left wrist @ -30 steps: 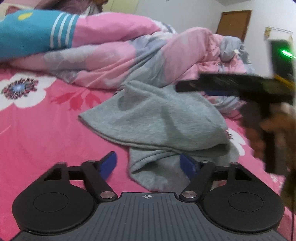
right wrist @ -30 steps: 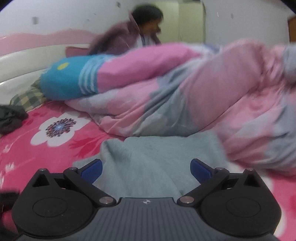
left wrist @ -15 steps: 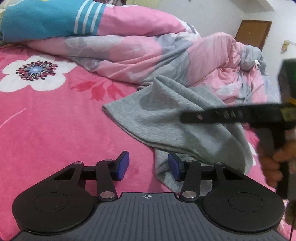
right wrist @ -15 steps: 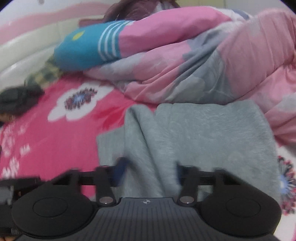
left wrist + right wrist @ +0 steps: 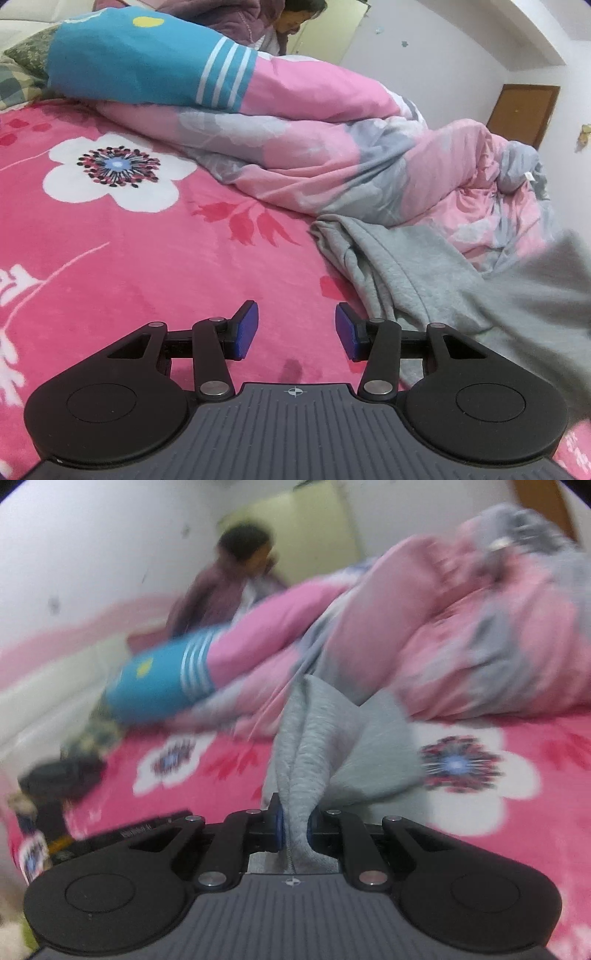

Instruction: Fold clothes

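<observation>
Pink floral fleece is covering the bed [image 5: 110,266], and it is being cut off by the frame edges in both views, so its full extent cannot be made out. Heaped along its far side is a pink, grey and blue quilt [image 5: 314,147], whose far end is being lost in a crumpled mass near the wall. White walls are being shown behind it, with a brown door [image 5: 522,112] at the right of the left wrist view and a pale yellow panel [image 5: 295,542] in the right wrist view. A person in a purple top [image 5: 218,590] is being seen beyond the quilt, largely hidden by it and heavily smeared by motion blur in the right wrist view. A dark bundle [image 5: 62,775] near the bed's left edge is too blurred to be identified.

The grey garment [image 5: 424,280] is lying on the bed just beside the quilt, its right part being raised and blurred at the frame edge in the left wrist view. A bunched fold of it is being clamped between the blue pads of the right gripper [image 5: 294,830], and the cloth is being drawn up taut from the bed toward that gripper. How much of the garment is lying flat behind the fold is hidden.

The left gripper [image 5: 294,330] is being held with its pads apart over bare fleece, nothing between them, the garment's edge lying just beside its right finger.
</observation>
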A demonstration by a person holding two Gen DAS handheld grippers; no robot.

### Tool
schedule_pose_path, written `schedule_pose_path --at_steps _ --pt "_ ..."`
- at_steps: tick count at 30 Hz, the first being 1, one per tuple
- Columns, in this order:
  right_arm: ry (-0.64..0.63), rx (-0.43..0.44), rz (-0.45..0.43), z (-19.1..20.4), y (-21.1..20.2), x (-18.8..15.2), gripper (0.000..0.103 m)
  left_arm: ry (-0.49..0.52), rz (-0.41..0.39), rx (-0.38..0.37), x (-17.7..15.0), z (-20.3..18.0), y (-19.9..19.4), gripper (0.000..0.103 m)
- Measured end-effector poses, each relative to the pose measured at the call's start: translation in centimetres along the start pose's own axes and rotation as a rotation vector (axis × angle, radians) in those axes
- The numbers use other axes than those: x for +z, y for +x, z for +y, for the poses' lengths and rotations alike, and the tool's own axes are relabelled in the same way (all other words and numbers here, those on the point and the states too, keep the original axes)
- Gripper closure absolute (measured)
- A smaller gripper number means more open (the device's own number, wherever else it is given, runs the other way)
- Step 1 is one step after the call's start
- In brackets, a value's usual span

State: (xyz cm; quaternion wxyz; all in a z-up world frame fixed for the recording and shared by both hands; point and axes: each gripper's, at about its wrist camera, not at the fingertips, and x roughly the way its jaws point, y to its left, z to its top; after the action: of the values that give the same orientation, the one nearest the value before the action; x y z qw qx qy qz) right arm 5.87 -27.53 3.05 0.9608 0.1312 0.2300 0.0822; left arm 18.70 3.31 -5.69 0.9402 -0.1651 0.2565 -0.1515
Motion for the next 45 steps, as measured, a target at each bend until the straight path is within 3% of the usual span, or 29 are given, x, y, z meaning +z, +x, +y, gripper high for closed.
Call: schedule_pose_path --at_steps 7,10,12,14,15,19,23,24,26,29,33,38,40,42,44,45 --pt "0.181 -0.101 -0.187 -4.9 -11.6 -1.7 0.092 0.041 0.02 -0.034 -0.8 -1.0 0.0 0.056" --pt "0.334 -0.185 -0.171 -8.6 -12.6 -4.0 0.091 0.058 0.04 -0.061 -1.3 -1.5 -0.2 0.056" --pt "0.45 -0.233 -0.095 -11.4 -12.0 -5.8 0.089 0.074 0.056 -0.089 -1.6 -1.9 -0.2 0.055" --pt "0.537 -0.298 0.001 -13.5 -11.1 -7.1 0.073 0.093 0.065 -0.107 -1.9 -2.3 -0.3 0.052" --pt "0.583 -0.342 0.037 -14.6 -10.9 -7.7 0.071 0.094 0.073 -0.108 -1.9 -2.4 -0.1 0.051" --pt "0.624 -0.396 -0.036 -15.8 -12.5 -8.0 0.054 0.084 0.107 -0.104 -2.1 -2.6 0.9 0.045" --pt "0.441 -0.397 -0.037 -13.8 -10.0 -4.4 0.047 0.074 0.141 -0.099 -2.2 -2.8 1.8 0.045" --pt "0.36 -0.378 -0.023 -12.4 -8.5 -3.3 0.04 0.072 0.15 -0.098 -2.3 -2.8 2.0 0.045" --pt "0.167 -0.307 0.009 -9.0 -4.3 -1.2 0.025 0.067 0.167 -0.096 -2.3 -2.9 2.5 0.045" --pt "-0.085 -0.196 0.066 -3.9 2.0 0.8 0.012 0.046 0.176 -0.095 -2.2 -2.5 2.7 0.046" --pt "-0.367 -0.111 0.122 2.7 13.1 2.1 0.007 0.069 0.174 -0.089 -2.4 -2.8 2.7 0.045" --pt "-0.546 -0.159 0.211 6.3 24.6 2.6 0.004 0.106 0.172 -0.083 -2.5 -3.3 2.9 0.044" --pt "-0.544 -0.199 0.264 5.9 27.7 2.7 0.006 0.113 0.171 -0.081 -2.5 -3.4 3.0 0.044" --pt "-0.482 -0.177 0.313 4.6 28.4 2.8 0.026 0.116 0.17 -0.082 -2.5 -3.4 3.0 0.044" --pt "-0.428 -0.15 0.318 3.7 27.4 3.2 0.076 0.11 0.169 -0.085 -2.4 -3.3 2.9 0.044" --pt "-0.41 -0.145 0.304 3.5 26.4 3.5 0.082 0.107 0.168 -0.085 -2.4 -3.3 2.9 0.044"
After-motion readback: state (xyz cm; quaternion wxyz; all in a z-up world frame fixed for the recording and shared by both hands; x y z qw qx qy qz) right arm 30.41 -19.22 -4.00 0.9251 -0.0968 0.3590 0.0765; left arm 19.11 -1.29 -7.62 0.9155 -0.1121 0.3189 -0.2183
